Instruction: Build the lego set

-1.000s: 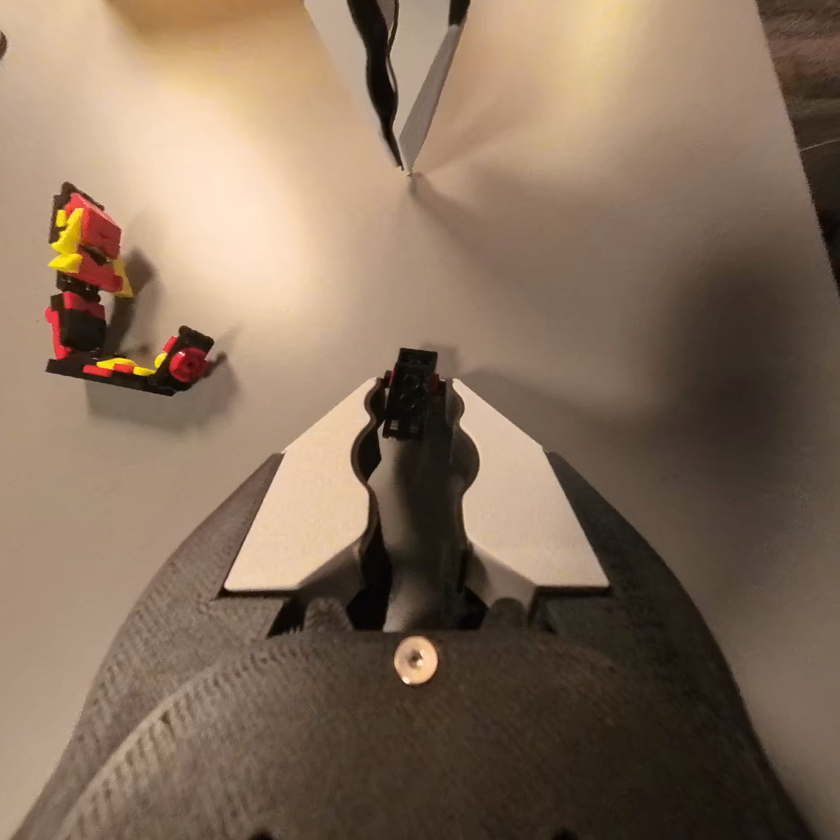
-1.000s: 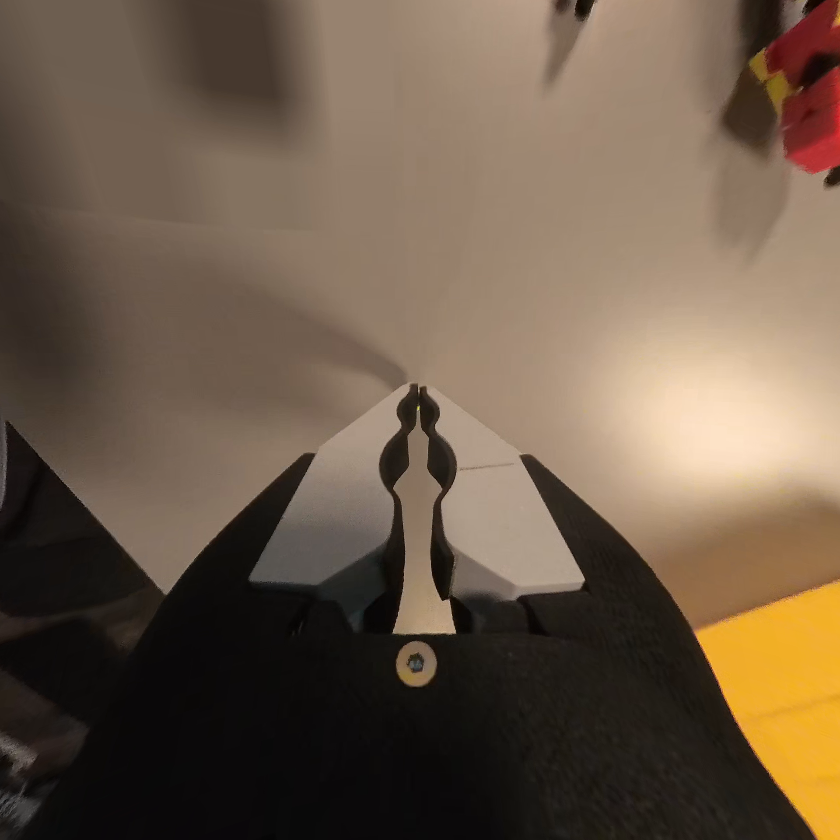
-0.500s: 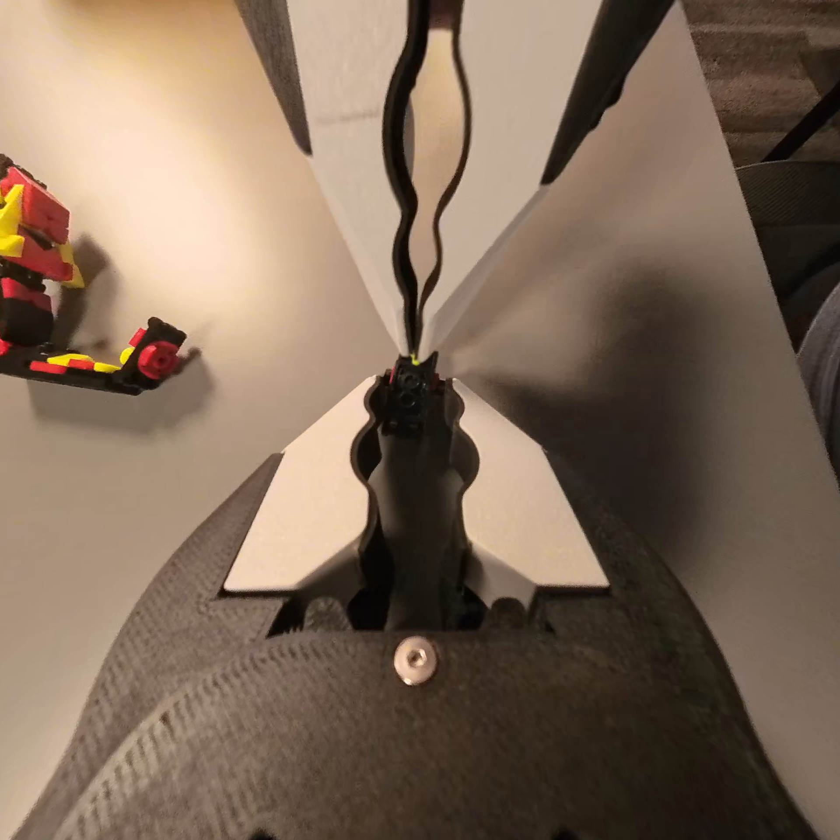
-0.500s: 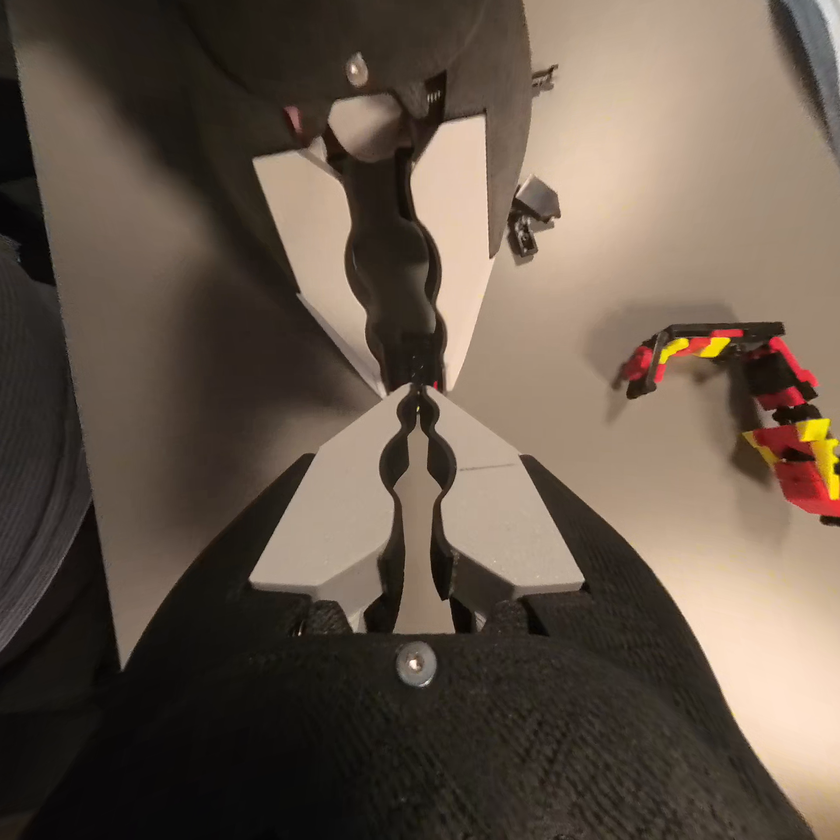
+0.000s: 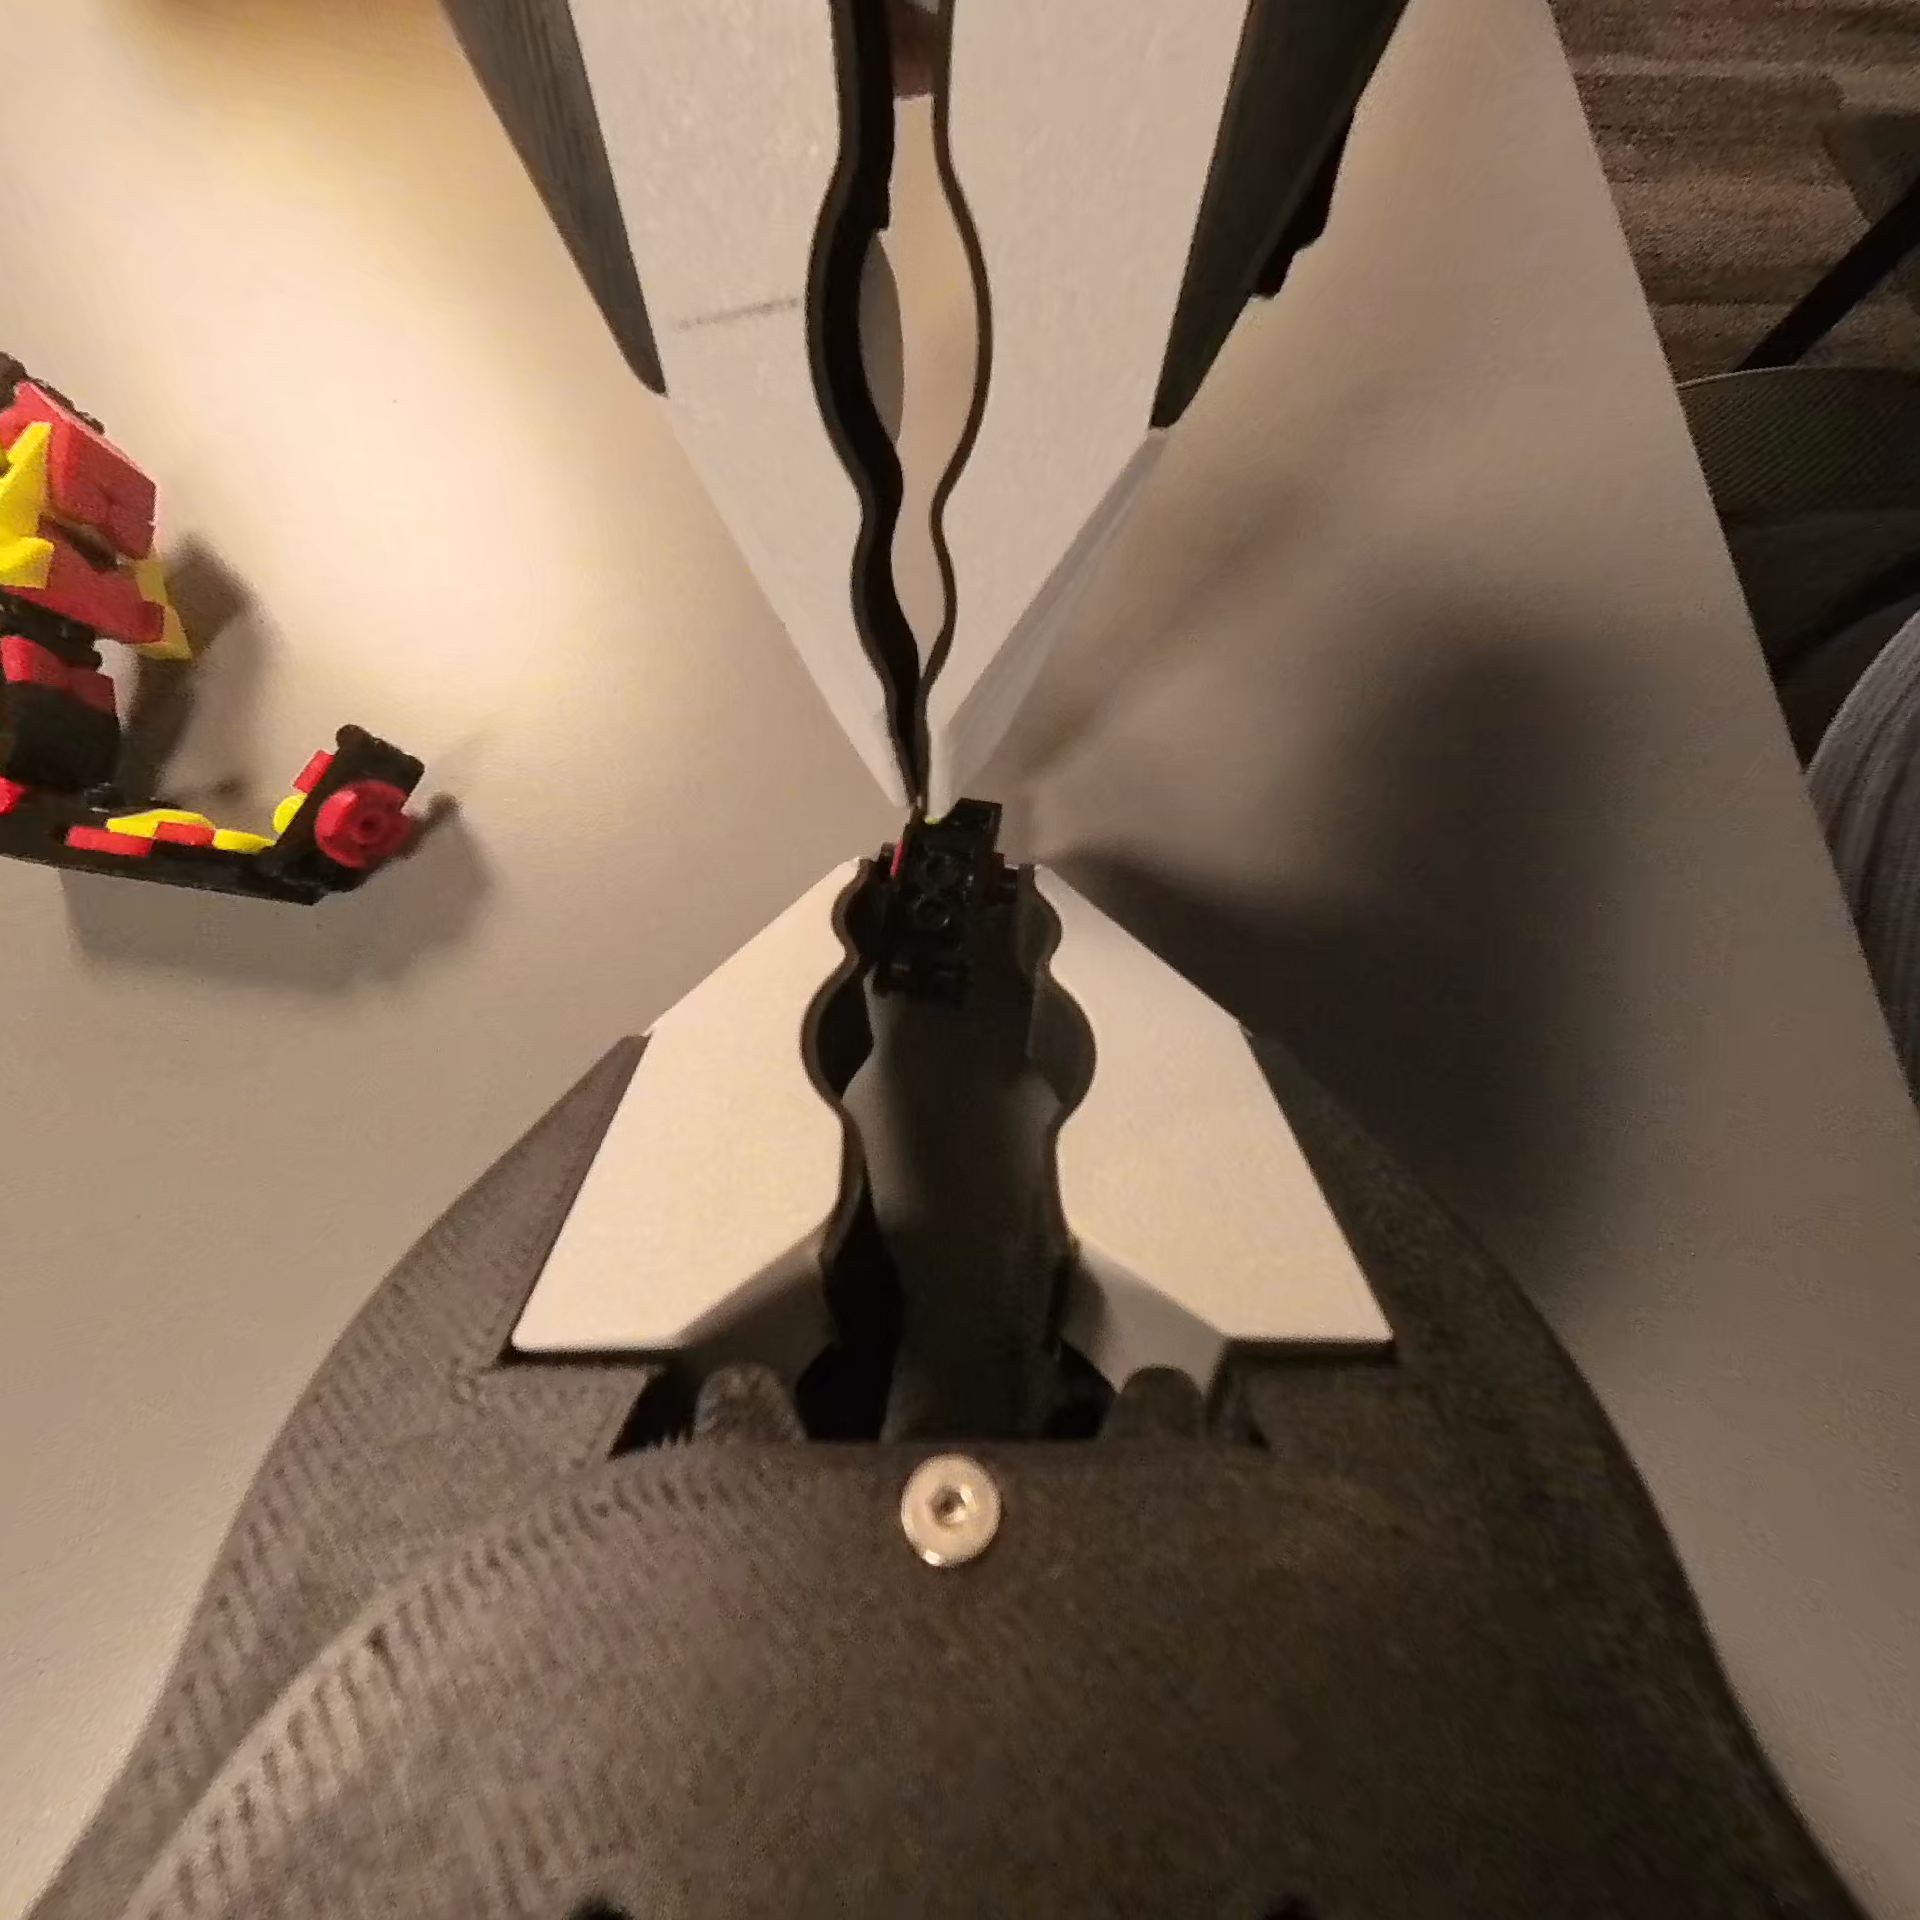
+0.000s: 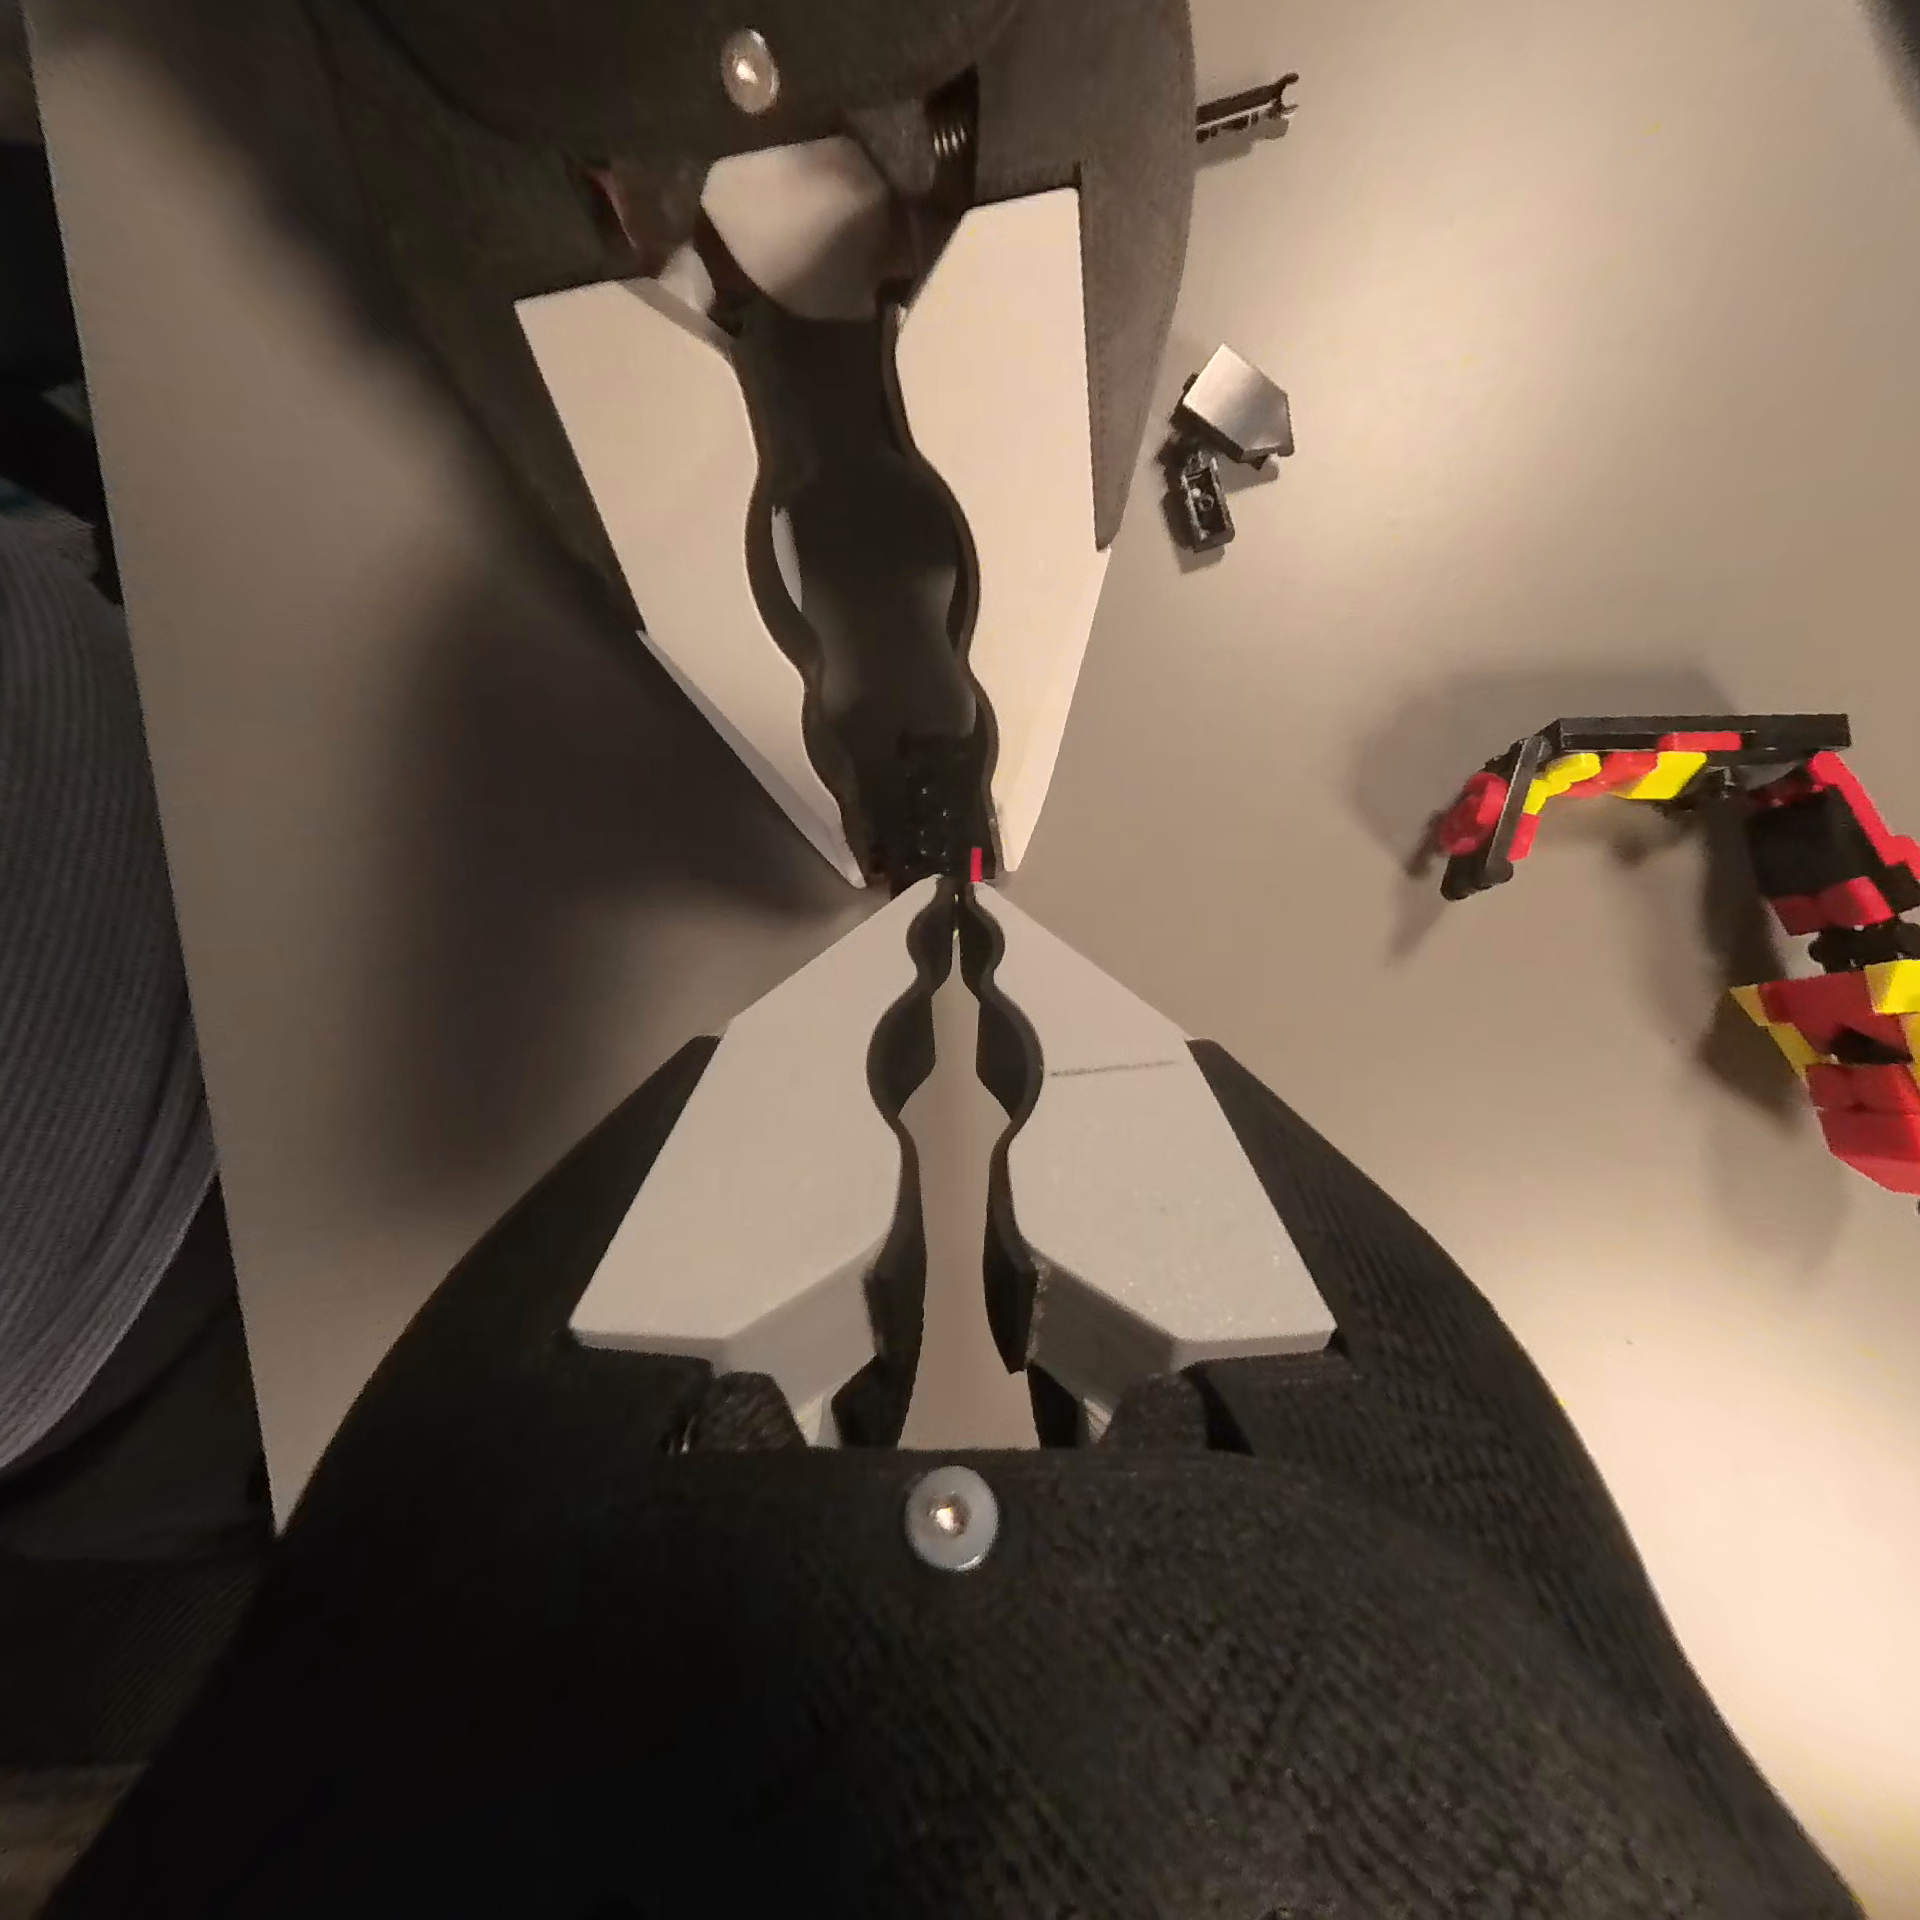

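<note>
My left tool (image 5: 940, 883) is clenched on a small black lego piece (image 5: 938, 902) with red bits at its sides, held above the pale worktop (image 5: 520, 1091). My right tool (image 6: 957, 891) faces it tip to tip, pinched nearly closed on a tiny yellow sliver (image 6: 954, 935) that touches the black piece. The partly built red, yellow and black lego model (image 6: 1714, 914) lies on the worktop well off to the side. Two loose dark pieces (image 6: 1221, 447) and a thin black part (image 6: 1245, 109) lie farther away beside the left tool.
</note>
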Demonstrator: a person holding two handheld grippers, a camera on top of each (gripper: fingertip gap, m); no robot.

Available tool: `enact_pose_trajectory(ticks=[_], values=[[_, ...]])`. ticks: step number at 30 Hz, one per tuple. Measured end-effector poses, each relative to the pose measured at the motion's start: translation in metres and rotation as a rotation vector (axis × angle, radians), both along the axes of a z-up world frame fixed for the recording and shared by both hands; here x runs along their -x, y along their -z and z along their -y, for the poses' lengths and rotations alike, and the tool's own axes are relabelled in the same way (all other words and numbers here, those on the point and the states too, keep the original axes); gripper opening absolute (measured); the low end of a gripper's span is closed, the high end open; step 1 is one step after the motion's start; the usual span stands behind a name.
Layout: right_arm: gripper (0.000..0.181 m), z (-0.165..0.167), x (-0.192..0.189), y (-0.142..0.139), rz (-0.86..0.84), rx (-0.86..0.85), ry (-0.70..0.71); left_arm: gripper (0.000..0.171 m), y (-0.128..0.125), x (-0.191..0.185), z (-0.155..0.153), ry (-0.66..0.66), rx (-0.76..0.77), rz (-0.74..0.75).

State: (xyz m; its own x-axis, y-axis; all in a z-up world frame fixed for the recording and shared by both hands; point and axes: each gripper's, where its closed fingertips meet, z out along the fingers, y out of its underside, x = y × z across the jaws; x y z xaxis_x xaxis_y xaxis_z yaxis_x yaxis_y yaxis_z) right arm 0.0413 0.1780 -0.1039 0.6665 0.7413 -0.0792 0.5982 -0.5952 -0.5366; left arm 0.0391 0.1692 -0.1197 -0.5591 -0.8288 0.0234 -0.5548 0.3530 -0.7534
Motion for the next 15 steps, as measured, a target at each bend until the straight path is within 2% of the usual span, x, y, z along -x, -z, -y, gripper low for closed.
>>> enact_pose_trajectory(ticks=[7, 12, 15], values=[[0.000, -0.004, 0.002, 0.000, -0.011, -0.029, 0.026, 0.025, -0.001, 0.000, 0.000, -0.004, -0.005, 0.008], [0.000, -0.007, 0.008, -0.004, -0.135, -0.138, 0.078, 0.024, -0.003, 0.000, 0.000, -0.004, 0.024, 0.004], [0.000, -0.013, 0.008, -0.015, -0.218, -0.232, 0.122, 0.024, -0.014, -0.002, 0.000, -0.017, 0.110, 0.038]])
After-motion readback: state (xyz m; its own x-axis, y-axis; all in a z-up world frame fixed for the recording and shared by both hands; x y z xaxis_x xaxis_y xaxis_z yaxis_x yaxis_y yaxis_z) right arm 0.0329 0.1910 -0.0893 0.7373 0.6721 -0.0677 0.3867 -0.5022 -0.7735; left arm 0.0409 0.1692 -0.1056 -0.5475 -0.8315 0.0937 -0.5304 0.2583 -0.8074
